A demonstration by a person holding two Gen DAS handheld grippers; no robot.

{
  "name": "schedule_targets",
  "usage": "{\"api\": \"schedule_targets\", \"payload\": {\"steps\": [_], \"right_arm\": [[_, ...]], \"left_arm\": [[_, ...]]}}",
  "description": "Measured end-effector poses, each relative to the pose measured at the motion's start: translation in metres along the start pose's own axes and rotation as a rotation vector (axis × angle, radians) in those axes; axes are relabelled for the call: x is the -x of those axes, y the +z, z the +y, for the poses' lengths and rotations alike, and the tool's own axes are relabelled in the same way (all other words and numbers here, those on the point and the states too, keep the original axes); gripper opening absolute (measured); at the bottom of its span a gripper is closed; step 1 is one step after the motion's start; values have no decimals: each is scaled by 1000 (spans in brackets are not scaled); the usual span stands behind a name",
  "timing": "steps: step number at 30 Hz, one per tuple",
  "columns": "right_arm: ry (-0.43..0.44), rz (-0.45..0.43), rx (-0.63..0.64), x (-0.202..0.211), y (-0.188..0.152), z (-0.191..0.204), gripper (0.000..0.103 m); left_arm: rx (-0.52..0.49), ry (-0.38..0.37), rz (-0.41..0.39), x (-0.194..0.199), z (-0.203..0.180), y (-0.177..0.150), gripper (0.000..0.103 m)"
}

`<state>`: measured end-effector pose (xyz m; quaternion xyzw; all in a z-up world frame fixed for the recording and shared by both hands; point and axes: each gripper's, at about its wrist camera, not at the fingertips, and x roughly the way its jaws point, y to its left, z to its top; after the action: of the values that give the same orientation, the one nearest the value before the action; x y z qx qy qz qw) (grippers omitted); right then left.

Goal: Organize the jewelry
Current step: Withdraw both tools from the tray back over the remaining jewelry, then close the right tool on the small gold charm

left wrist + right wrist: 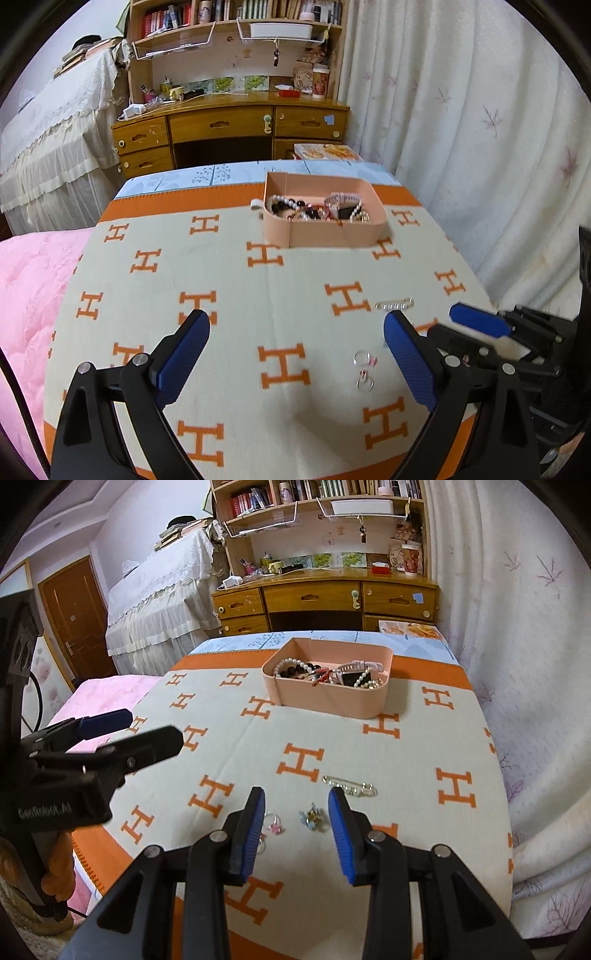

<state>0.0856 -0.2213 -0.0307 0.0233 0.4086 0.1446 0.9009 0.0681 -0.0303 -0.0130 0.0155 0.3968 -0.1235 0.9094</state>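
Bedroom setup: wooden desk (229, 122) and bookshelf at the back, and up front a tabletop (369, 760) under a cream cloth with orange H's. Pink tray (328, 698) sits toward the far side, already holding bracelets and a watch. Left gripper (295, 354) has its jaws wide, holding nothing, two rings (364, 369) on the cloth between them. Right gripper (295, 827) is narrower, also holding nothing, with a little flower brooch (312, 818) lying between its jaws and a silver clasp (351, 786) just beyond.

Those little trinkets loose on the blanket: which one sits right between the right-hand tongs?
The small blue flower-shaped piece. It lies on the blanket in the gap between the open right tongs; the rings sit by the left tip, the silver pin beyond the right tip.
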Motion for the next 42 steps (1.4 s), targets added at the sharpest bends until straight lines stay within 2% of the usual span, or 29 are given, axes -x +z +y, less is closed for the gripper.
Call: {"api": "schedule_targets", "payload": {"steps": [11, 16, 32, 42], "right_arm": [[-8, 24, -25, -7, -10, -12, 36], [-7, 54, -35, -18, -17, -20, 36], [-11, 114, -61, -48, -25, -35, 36], [-27, 122, -45, -65, -21, -40, 36]], "left_arm": [[-9, 13, 102, -20, -2, -31, 94], [7, -10, 144, -30, 2, -41, 94], [-17, -54, 157, -43, -8, -41, 94], [-16, -75, 169, -52, -8, -41, 94]]}}
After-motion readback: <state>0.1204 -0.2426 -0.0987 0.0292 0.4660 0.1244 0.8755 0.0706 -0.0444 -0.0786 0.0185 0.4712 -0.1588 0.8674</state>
